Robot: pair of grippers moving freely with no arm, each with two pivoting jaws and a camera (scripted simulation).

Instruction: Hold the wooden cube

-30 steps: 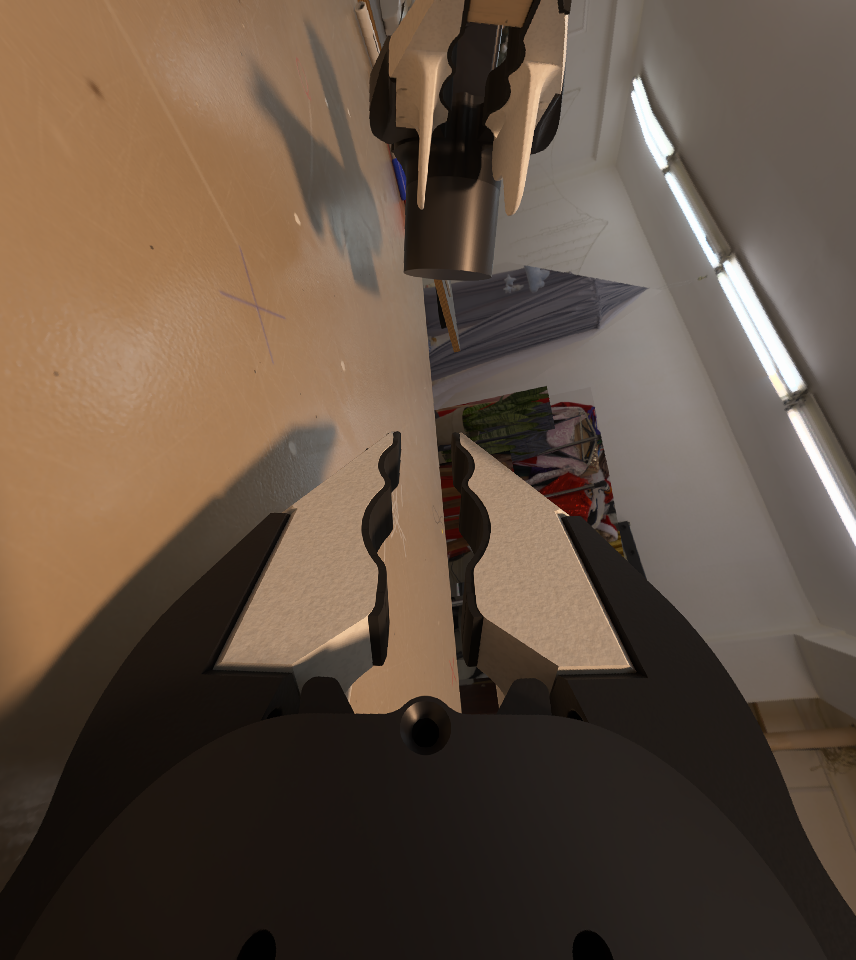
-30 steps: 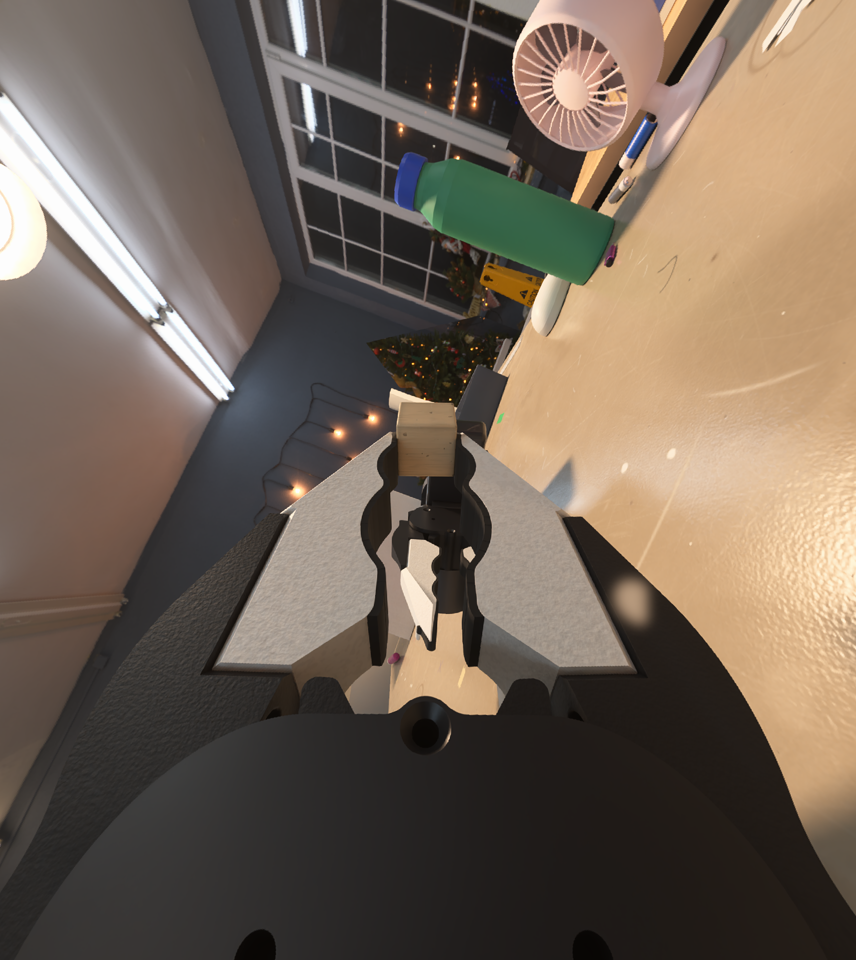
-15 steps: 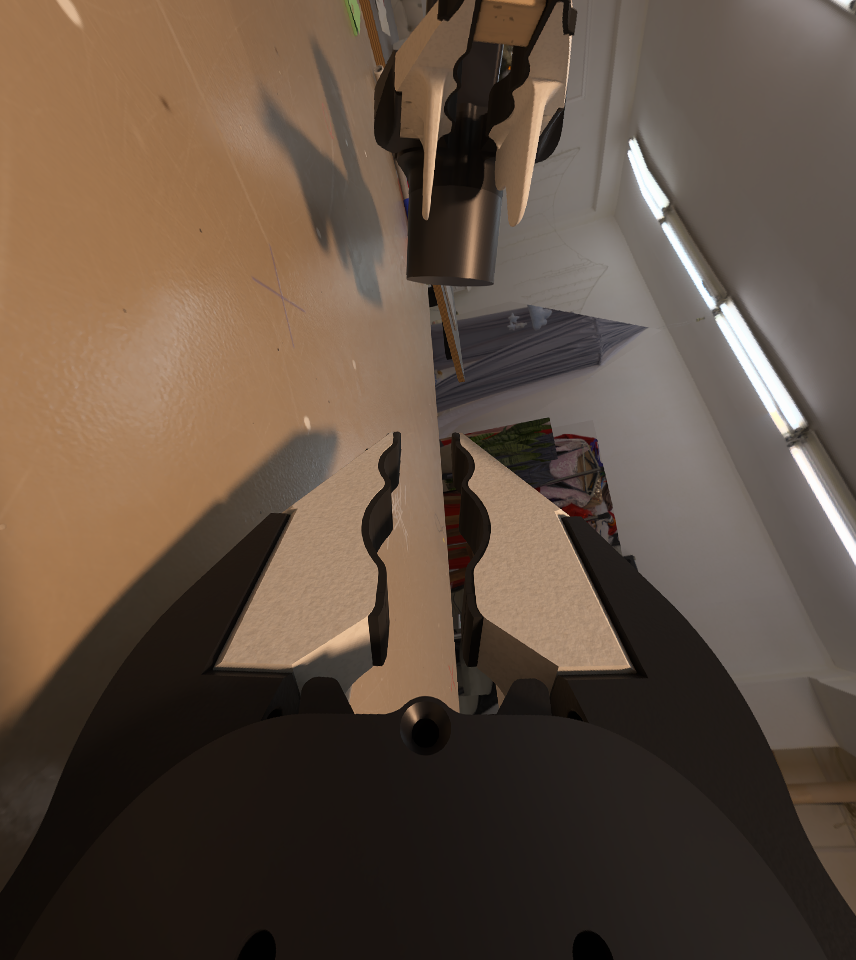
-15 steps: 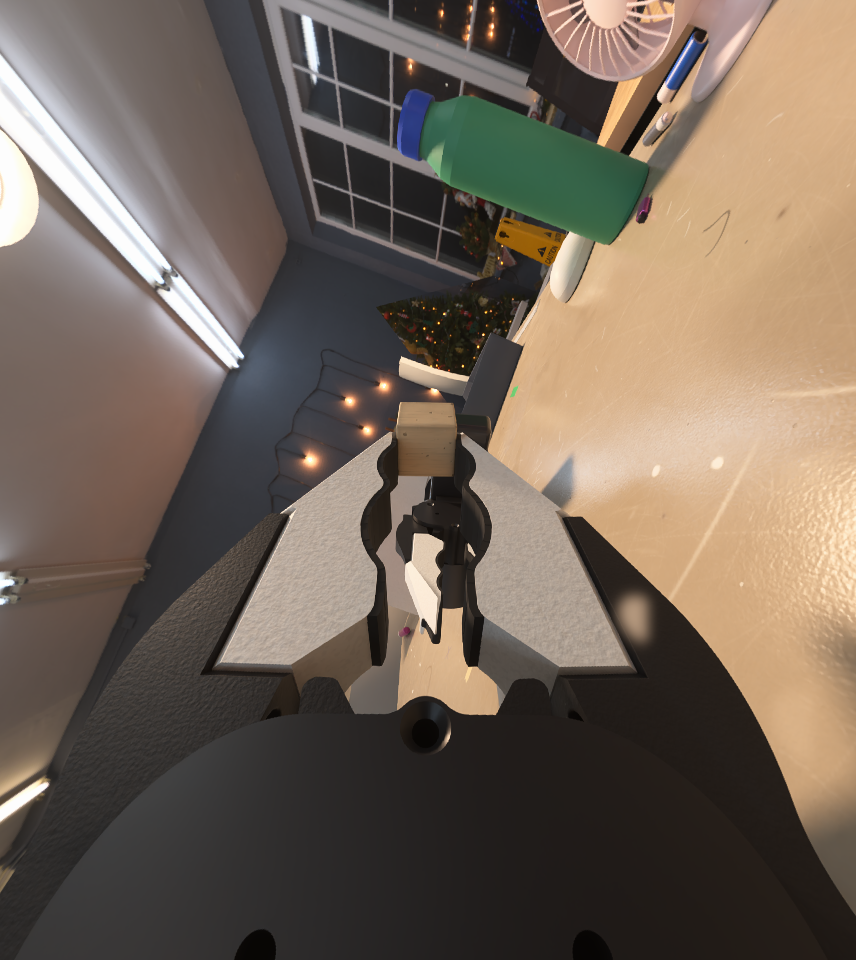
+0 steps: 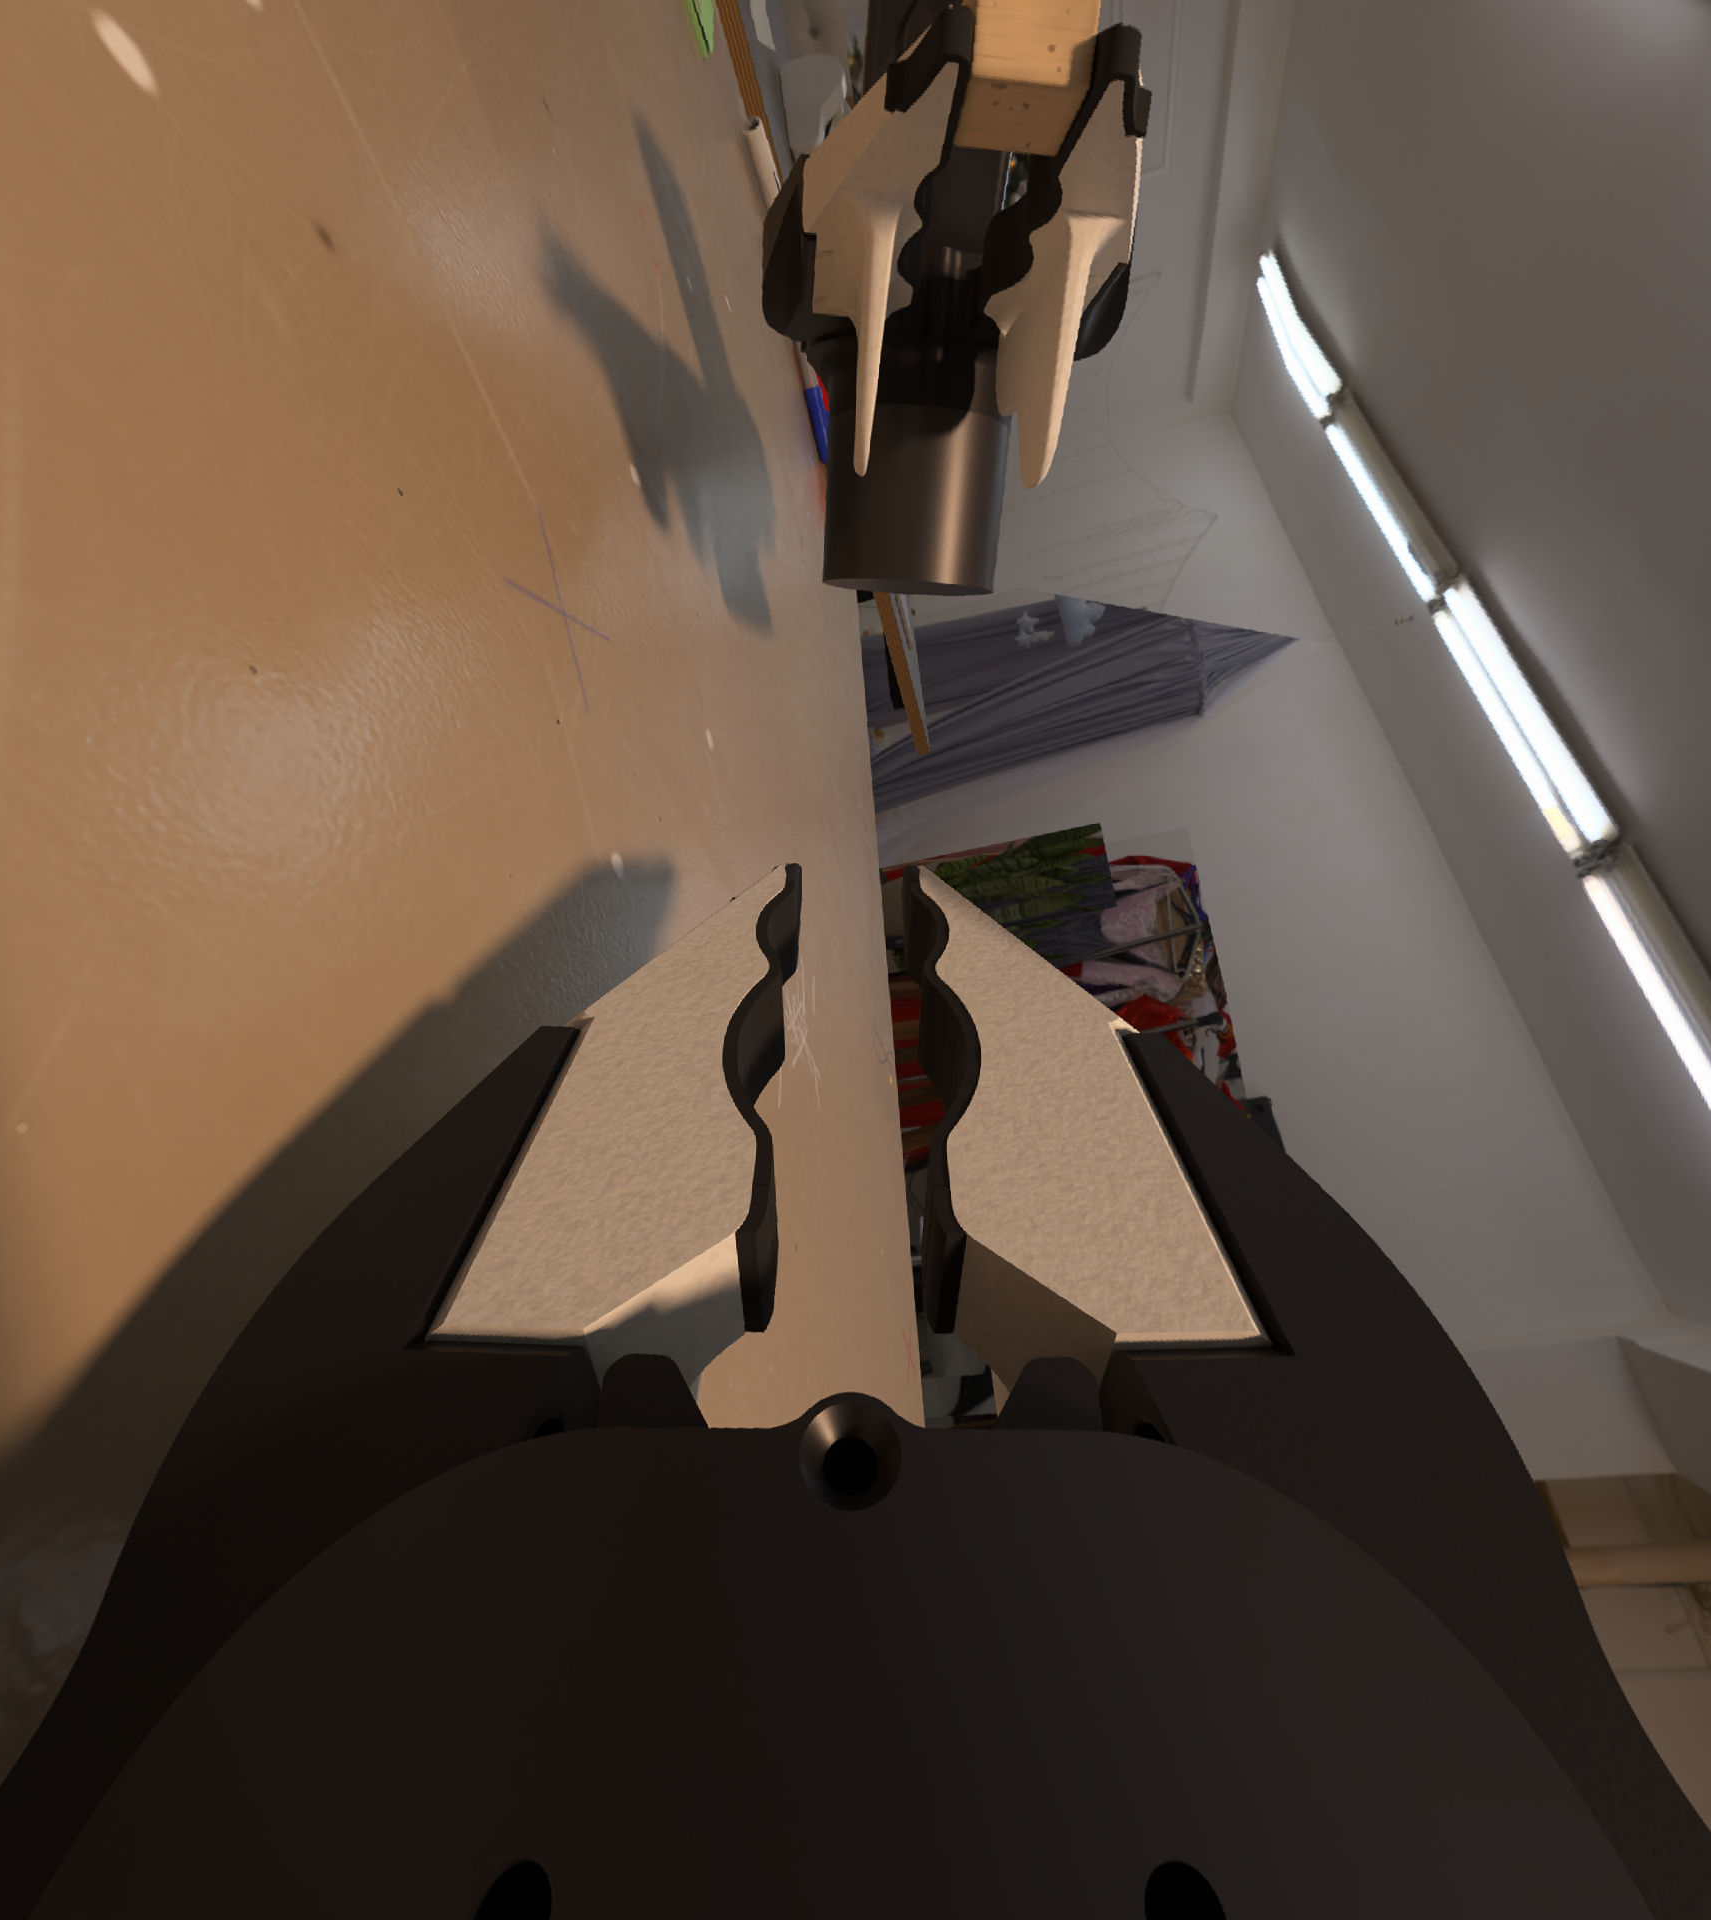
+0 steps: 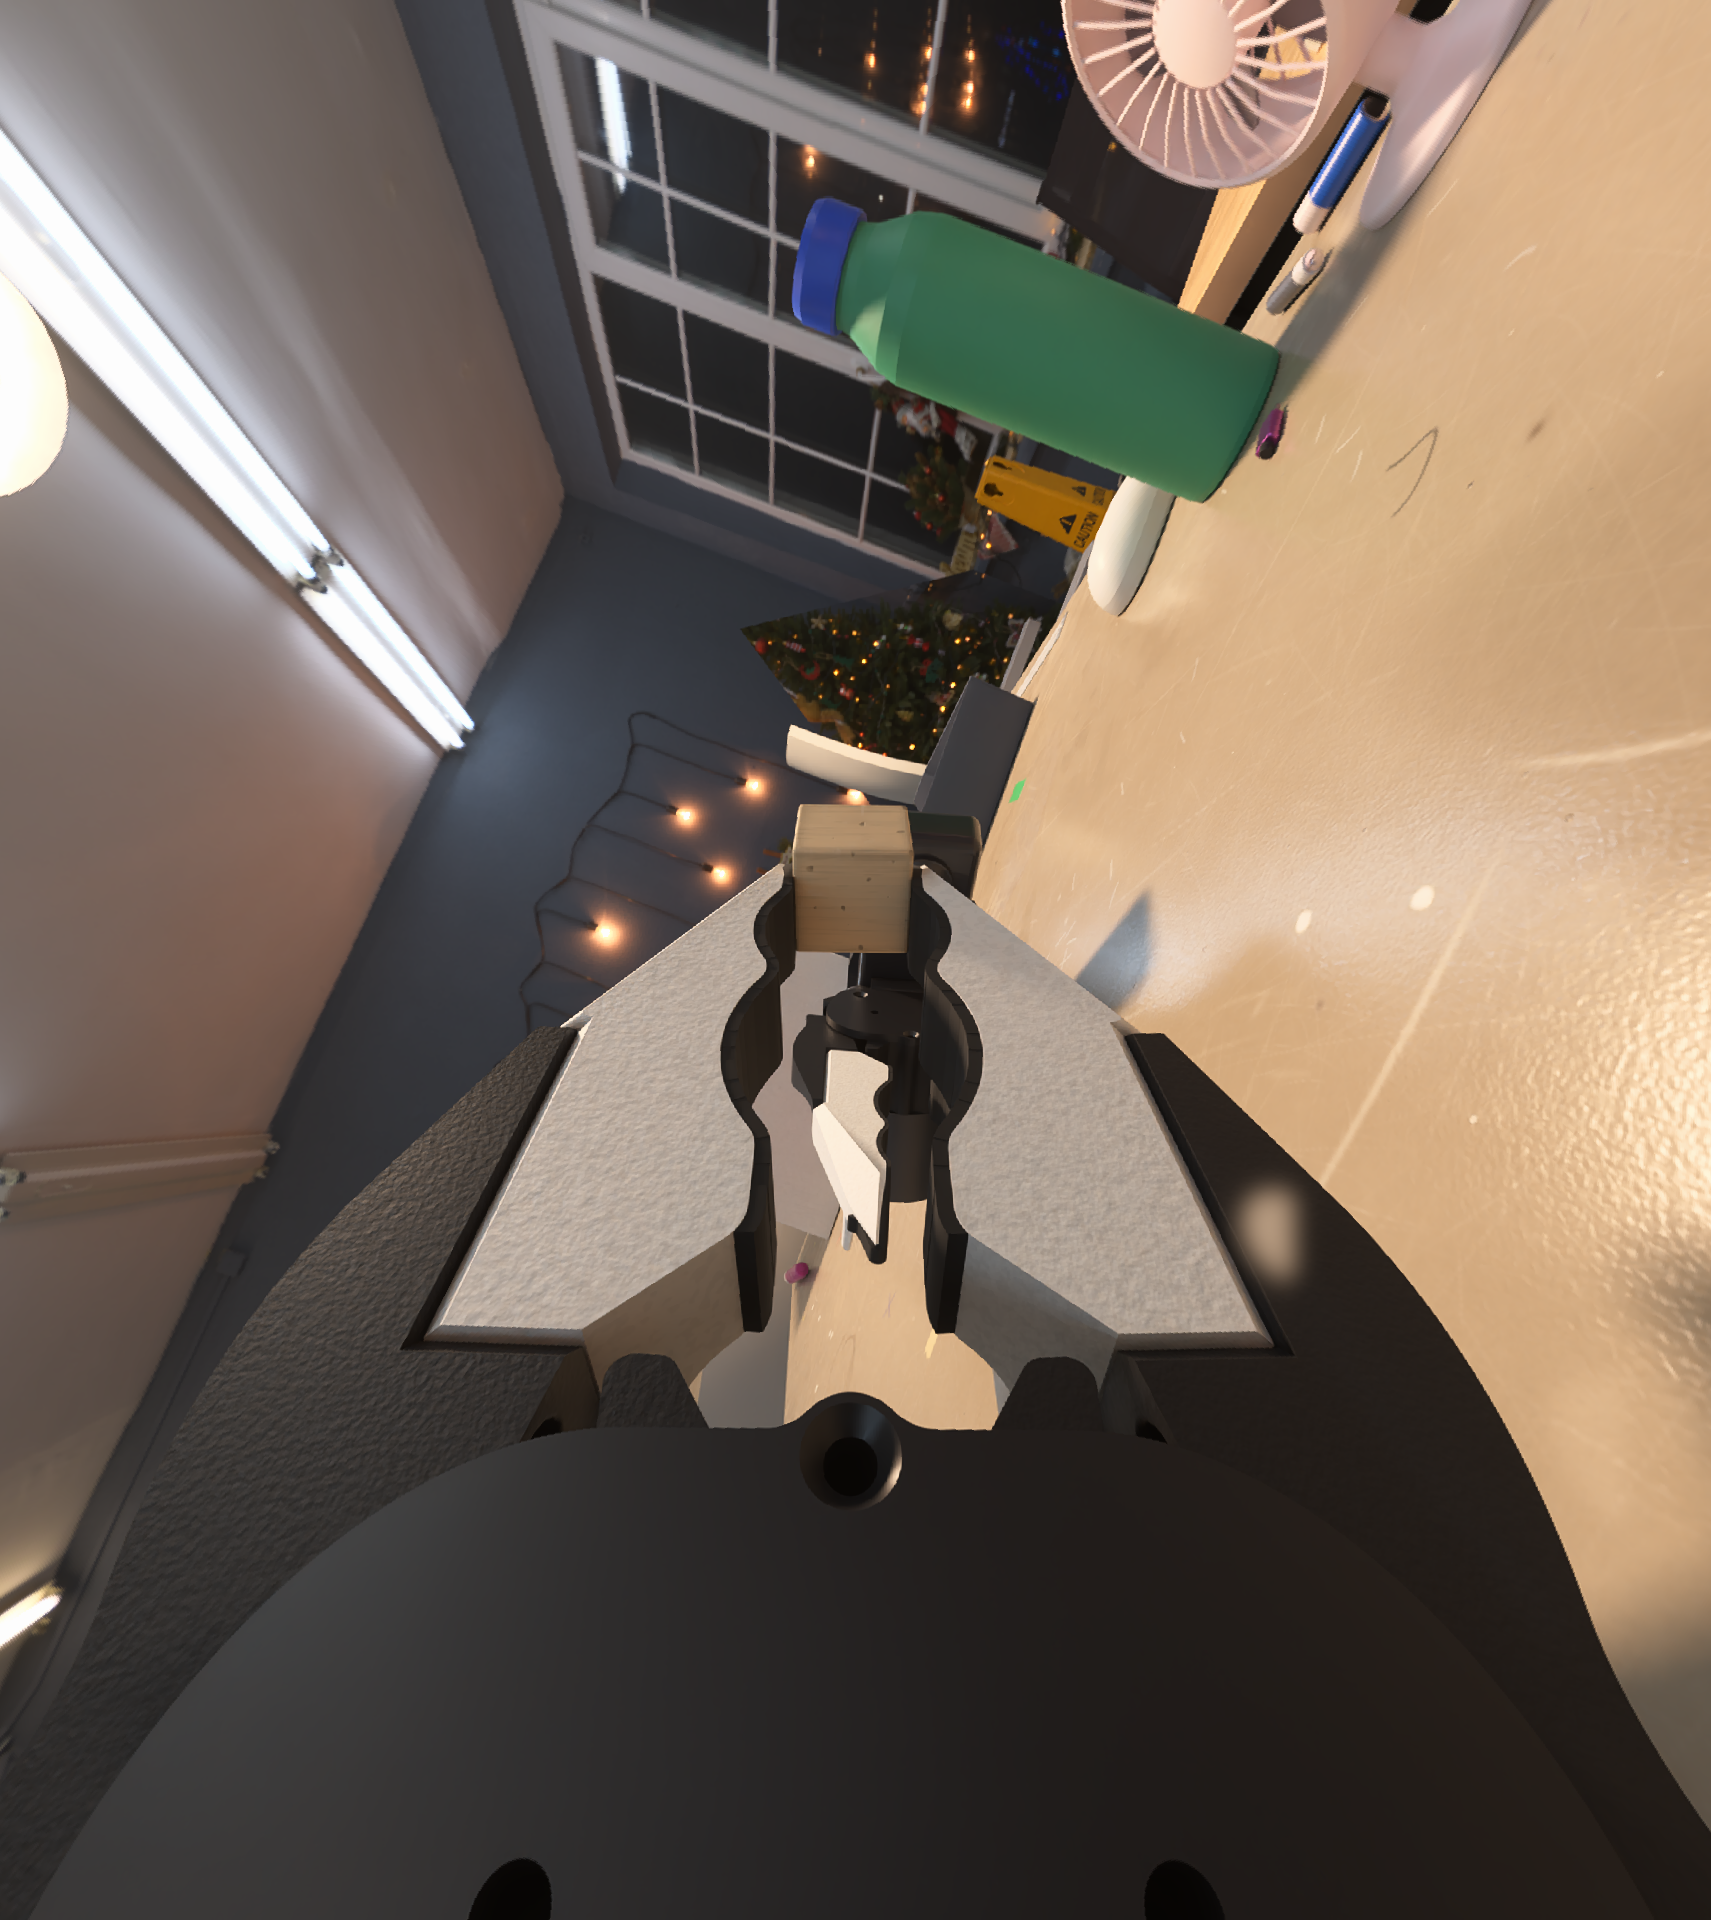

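The wooden cube [image 6: 851, 883] is a small pale block clamped between the fingertips of my right gripper [image 6: 851, 909], held in the air beside the tan table [image 6: 1453, 935]. In the left wrist view the right gripper [image 5: 1025, 114] shows at the top, shut on the cube [image 5: 1027, 52], clear of the table [image 5: 259, 623]. My left gripper [image 5: 851, 894] is open and empty, close to the table's edge. It also shows far off between the right fingers in the right wrist view [image 6: 872, 1195], facing the right gripper.
A green bottle with a blue cap [image 6: 1038, 353] stands on the table. Beyond it are a white fan [image 6: 1204, 83] and a blue marker [image 6: 1339, 166]. A white rounded object [image 6: 1126, 551] lies at the table's edge.
The right wrist view has drifted a little: the bottle and fan have slid toward the top of the frame. The cube stays clamped. The left gripper's opening is unchanged.
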